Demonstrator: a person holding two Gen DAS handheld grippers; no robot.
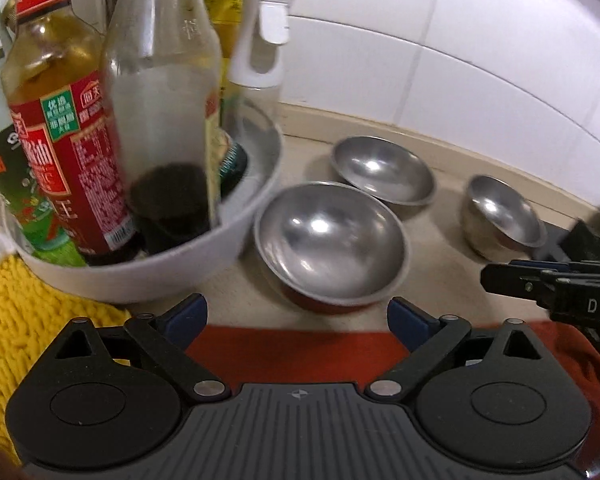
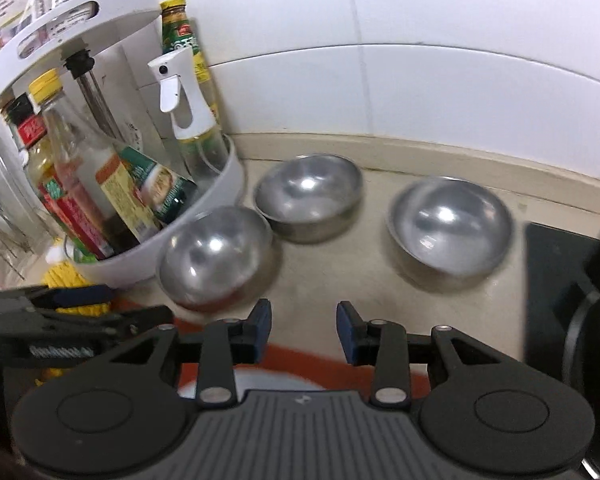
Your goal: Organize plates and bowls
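Three steel bowls stand on the beige counter. In the left wrist view the nearest bowl (image 1: 330, 240) sits just ahead of my left gripper (image 1: 296, 316), which is open wide with nothing between its fingers. A second bowl (image 1: 382, 170) is behind it and a third bowl (image 1: 500, 216) is off to the right. In the right wrist view the same bowls appear as the left bowl (image 2: 216, 256), the middle bowl (image 2: 308, 194) and the right bowl (image 2: 450, 228). My right gripper (image 2: 304, 320) is open with a narrow, empty gap. Both grippers hover over an orange-rimmed plate (image 2: 384, 376).
A white round caddy (image 1: 236, 240) packed with sauce bottles and a spray bottle (image 1: 260, 40) stands left of the bowls. A yellow cloth (image 1: 28, 320) lies at the near left. A black stove (image 2: 560, 280) borders the right side. A white tiled wall (image 2: 420, 100) closes the back.
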